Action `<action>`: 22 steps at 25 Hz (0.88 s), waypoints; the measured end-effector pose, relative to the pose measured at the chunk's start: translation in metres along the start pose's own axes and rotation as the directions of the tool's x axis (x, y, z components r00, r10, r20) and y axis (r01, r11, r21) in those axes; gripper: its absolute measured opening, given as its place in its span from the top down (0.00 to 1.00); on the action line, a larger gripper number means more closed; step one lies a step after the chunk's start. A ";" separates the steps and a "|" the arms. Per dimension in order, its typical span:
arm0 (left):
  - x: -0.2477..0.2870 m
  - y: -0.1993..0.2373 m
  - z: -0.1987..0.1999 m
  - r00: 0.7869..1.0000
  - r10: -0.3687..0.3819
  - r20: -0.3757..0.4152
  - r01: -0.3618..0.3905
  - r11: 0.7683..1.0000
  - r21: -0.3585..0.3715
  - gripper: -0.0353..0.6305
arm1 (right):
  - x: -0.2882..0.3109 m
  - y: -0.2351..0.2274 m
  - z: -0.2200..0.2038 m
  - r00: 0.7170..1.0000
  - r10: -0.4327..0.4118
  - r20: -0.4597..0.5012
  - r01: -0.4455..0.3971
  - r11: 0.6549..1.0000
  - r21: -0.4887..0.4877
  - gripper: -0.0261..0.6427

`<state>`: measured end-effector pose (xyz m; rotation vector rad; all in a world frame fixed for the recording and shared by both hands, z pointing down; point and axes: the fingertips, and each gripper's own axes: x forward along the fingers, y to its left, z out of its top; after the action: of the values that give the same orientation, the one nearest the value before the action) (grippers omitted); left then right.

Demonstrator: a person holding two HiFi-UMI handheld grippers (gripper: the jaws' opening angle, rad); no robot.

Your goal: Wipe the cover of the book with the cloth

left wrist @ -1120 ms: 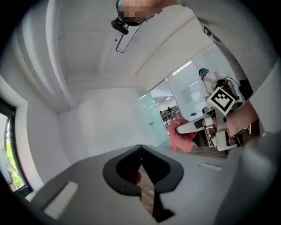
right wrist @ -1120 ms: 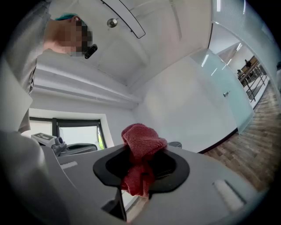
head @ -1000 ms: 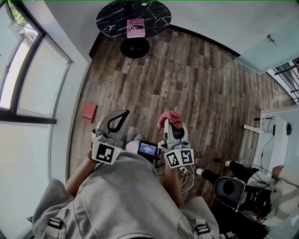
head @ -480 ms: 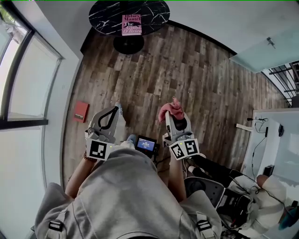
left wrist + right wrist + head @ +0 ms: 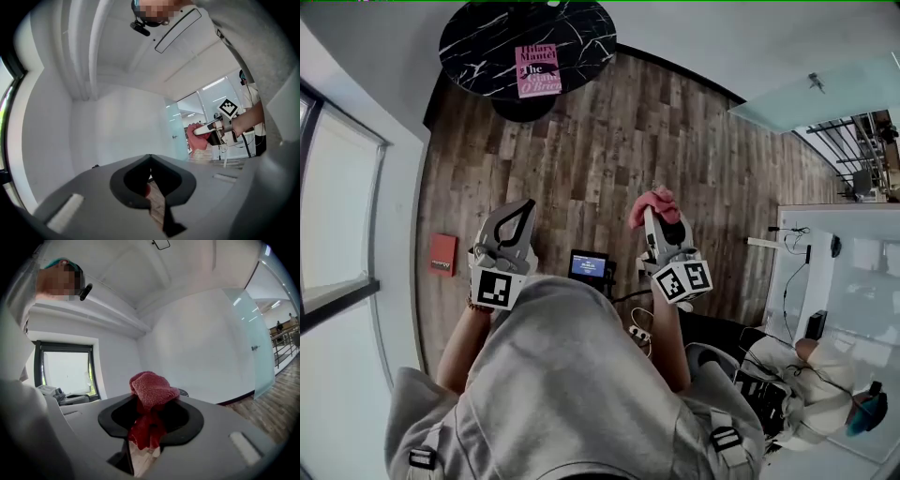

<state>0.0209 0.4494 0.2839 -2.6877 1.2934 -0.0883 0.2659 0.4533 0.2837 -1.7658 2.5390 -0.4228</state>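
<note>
A pink book (image 5: 537, 70) lies on a round black marble table (image 5: 478, 42) at the top of the head view, far ahead of both grippers. My right gripper (image 5: 654, 208) is shut on a red cloth (image 5: 652, 203), which bunches up out of its jaws (image 5: 151, 394). My left gripper (image 5: 521, 210) is shut with nothing in it; in the left gripper view its jaw tips meet (image 5: 150, 161). That view also shows the right gripper with the cloth (image 5: 197, 138) off to the right. Both grippers hang over the wooden floor, close to the person's body.
A small red book (image 5: 442, 254) lies on the floor by the left wall, under the window. A small device with a lit screen (image 5: 588, 266) and cables sits between the grippers. A white desk (image 5: 834, 272) and another person (image 5: 825, 394) are at the right.
The view has shifted: the table and pink book now sit further left in the head view. Both grippers keep their hold and stay near the body; the right one has moved slightly right.
</note>
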 end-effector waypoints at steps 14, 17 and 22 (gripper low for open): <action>0.047 0.154 -0.092 0.980 0.058 -0.191 -0.072 0.995 -0.067 0.82 | 0.207 -0.014 0.006 0.997 0.016 -0.080 -0.014 1.000 0.024 0.72; 0.070 0.175 -0.111 0.973 0.041 -0.228 -0.054 0.997 -0.055 0.82 | 0.257 -0.028 -0.003 0.996 0.015 -0.088 -0.011 0.999 0.038 0.72; 0.133 0.212 -0.147 0.948 -0.061 -0.312 0.054 0.998 -0.031 0.68 | 0.346 -0.067 -0.017 0.997 -0.009 -0.074 0.017 0.994 0.108 0.72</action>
<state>-0.0773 0.1978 0.3915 -2.8137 1.2987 -0.5307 0.2002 0.1153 0.3629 -1.7618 2.4997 -0.6242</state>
